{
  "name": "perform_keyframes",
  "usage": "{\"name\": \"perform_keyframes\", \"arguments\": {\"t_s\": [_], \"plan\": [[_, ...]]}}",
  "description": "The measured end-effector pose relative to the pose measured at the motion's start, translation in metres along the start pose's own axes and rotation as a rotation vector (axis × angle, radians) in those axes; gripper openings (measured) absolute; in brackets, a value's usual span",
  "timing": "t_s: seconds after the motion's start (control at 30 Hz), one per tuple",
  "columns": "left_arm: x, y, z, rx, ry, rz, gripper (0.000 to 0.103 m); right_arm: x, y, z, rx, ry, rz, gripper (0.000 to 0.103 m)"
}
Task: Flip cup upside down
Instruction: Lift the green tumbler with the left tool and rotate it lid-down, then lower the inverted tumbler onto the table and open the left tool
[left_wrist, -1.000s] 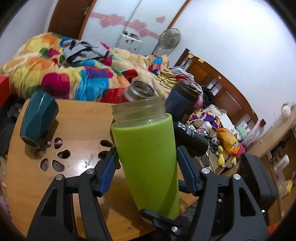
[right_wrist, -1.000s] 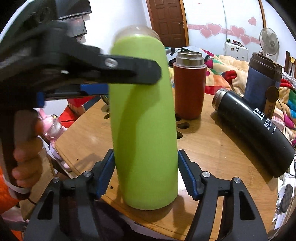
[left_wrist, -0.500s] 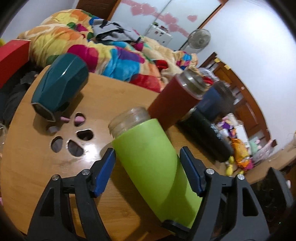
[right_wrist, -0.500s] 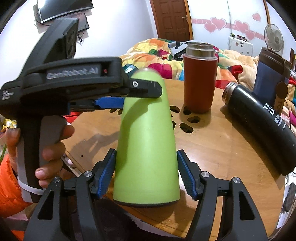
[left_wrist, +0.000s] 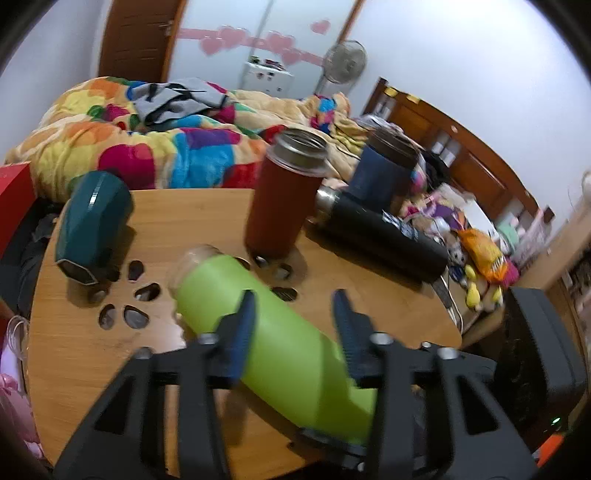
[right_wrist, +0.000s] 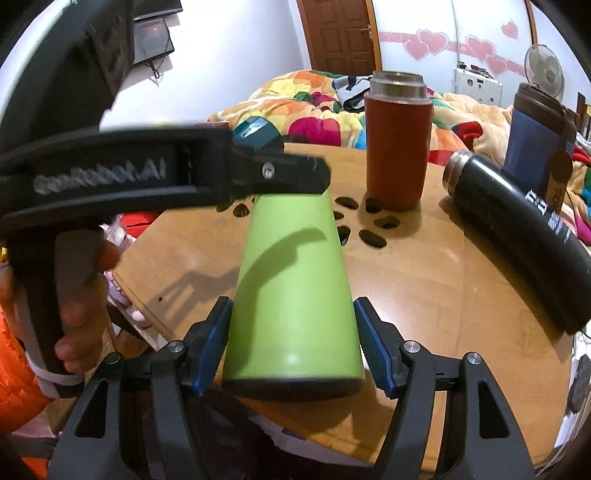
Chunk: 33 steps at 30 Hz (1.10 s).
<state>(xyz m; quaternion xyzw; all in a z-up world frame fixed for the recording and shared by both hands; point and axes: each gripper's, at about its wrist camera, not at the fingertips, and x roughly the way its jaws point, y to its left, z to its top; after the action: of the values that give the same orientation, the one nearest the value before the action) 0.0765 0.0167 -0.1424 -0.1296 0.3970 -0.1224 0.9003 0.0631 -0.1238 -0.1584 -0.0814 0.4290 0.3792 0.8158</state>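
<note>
The lime green cup with a clear glass mouth is tilted far over above the round wooden table, mouth pointing away and down toward the cut-out holes. My right gripper is shut on the green cup near its base. My left gripper is above the cup's middle, its blue-padded fingers on either side of the body; whether they press on it I cannot tell. In the right wrist view the left gripper's upper finger crosses over the cup's far end and hides the mouth.
A red steel-rimmed flask stands upright behind the cup. A black flask lies on its side to the right, with a navy tumbler behind it. A teal faceted cup lies at the left. A bed with a colourful quilt is beyond.
The green cup has tipped from upright to steeply tilted, mouth swinging away toward the table. The left gripper has swung over the cup's upper side.
</note>
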Motion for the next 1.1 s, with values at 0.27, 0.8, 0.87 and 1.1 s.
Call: {"name": "perform_keyframes", "arguments": {"t_s": [0.27, 0.8, 0.87, 1.1], "plan": [[0.0, -0.008, -0.002, 0.032, 0.012, 0.033, 0.012, -0.001, 0.001, -0.014, 0.051, 0.0, -0.012, 0.064], [-0.03, -0.016, 0.012, 0.038, -0.023, -0.024, 0.012, -0.083, 0.007, 0.016, 0.001, -0.157, -0.029, 0.064], [-0.036, -0.019, 0.016, 0.051, -0.027, -0.028, 0.012, -0.09, 0.008, 0.02, -0.011, -0.171, -0.041, 0.064], [-0.081, -0.036, 0.044, 0.115, -0.044, -0.119, 0.012, -0.099, 0.01, 0.035, -0.026, -0.192, -0.05, 0.064]]}}
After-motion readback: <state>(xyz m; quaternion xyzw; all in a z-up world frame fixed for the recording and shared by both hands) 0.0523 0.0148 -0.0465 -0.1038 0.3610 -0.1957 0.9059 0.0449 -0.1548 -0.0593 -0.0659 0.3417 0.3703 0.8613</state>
